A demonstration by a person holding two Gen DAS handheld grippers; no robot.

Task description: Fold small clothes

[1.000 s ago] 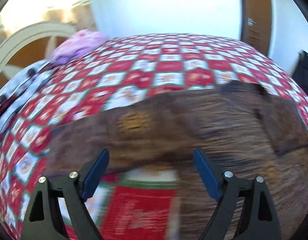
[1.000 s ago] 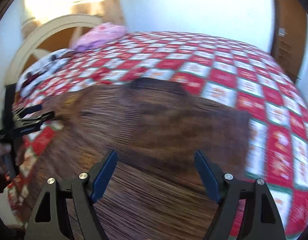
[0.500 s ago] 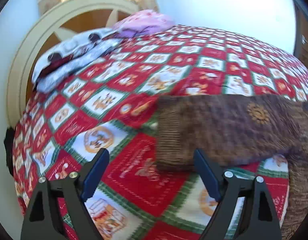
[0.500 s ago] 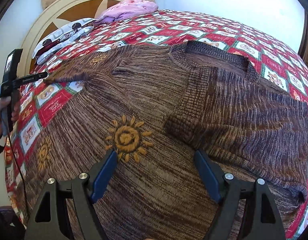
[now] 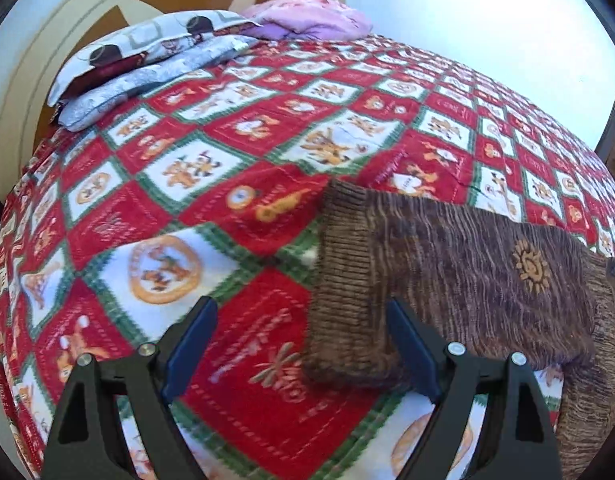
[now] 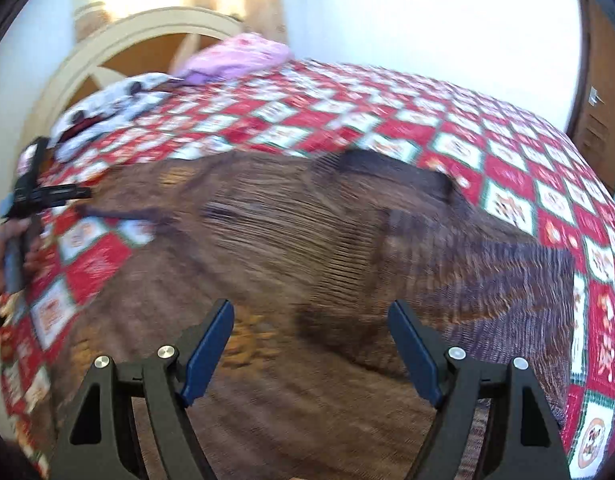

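Left wrist view: left claw (image 5: 301, 342) at bottom centre, jaws wide apart, nothing clamped. Brown knit sweater (image 5: 487, 280) lies on the bed at right of frame; its ribbed sleeve cuff (image 5: 343, 280) sits between the blue pads, close to the right pad, contact unclear. Orange sun motif (image 5: 530, 266) on the sleeve. Red, white and green patchwork bedspread (image 5: 227, 152) fills the frame. Upper left: grey patterned pillow (image 5: 147, 60), pink bundle (image 5: 311, 14), cream arched headboard (image 5: 47, 40).

Right wrist view, blurred: right claw (image 6: 309, 346) at bottom centre, jaws wide apart, empty, over the sweater's body (image 6: 287, 240). Sweater spreads across the centre, dark neckline (image 6: 387, 168) toward upper right. Left claw (image 6: 73, 192) at far left edge, held by a hand (image 6: 7, 256), near the sleeve end. Wooden door (image 6: 603, 112) at right edge.
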